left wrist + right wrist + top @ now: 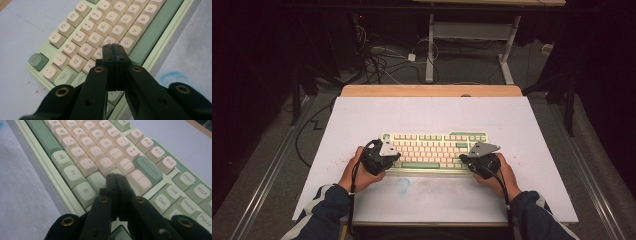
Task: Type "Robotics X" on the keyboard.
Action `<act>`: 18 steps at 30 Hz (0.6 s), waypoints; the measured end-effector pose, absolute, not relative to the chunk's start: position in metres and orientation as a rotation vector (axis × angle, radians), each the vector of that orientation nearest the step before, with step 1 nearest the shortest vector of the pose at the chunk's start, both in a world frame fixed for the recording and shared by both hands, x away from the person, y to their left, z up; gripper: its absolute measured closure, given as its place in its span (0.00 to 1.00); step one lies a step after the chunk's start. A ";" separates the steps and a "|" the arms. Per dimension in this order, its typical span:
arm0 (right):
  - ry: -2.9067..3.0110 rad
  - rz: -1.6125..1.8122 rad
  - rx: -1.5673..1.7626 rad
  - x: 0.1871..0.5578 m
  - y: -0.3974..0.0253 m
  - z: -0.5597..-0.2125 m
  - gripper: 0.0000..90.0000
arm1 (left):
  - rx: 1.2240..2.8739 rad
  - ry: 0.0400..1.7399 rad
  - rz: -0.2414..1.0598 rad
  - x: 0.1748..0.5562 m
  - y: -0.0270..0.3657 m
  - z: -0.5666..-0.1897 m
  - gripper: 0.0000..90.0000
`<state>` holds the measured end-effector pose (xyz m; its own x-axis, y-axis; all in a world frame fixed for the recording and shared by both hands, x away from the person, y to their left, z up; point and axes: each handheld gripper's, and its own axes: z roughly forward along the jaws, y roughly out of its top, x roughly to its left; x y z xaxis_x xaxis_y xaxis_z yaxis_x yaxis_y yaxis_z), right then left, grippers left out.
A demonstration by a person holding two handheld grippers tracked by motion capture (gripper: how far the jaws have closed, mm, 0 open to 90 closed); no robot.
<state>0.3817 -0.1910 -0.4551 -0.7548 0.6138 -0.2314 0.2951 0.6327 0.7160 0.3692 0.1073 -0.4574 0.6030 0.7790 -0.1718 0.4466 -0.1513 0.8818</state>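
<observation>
**Typing with closed tongs on a pastel keyboard**

Hovering over the keys, both tongs are clenched on nothing, jaws pressed flat together like blunt fingertips. The left tongs (115,50) poise over the left letter block, the tip hanging around the D, S and C keys, and whether it touches a cap I cannot tell. The right tongs (115,178) sit over the right end of the letters, just beside the cream key under Backspace.

The keyboard (434,150) lies in the middle of the white worktop (362,120), a little nearer the person, square to its edges. It has a pale green case, cream letter keys, darker green Esc, space bar (152,32) and Backspace key (148,168), and a lighter green navigation cluster at the far right.

Here is the risk: each closed tip looks about as wide as a keycap, so a slightly off-centre press could well catch two keys at once. A slanted push might also slide the keyboard across the smooth worktop, since nothing pins it. A faint blue smudge (403,185) marks the worktop near the person.
</observation>
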 end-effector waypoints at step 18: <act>2.398 0.936 0.705 0.381 -0.192 -0.455 1.00 | 1.826 0.983 0.395 0.375 0.095 -0.464 0.96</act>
<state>0.3814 -0.1915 -0.4552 -0.7583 0.6086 -0.2337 0.2891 0.6352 0.7161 0.3755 0.0948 -0.4645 0.6184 0.7706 -0.1541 0.4496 -0.1861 0.8736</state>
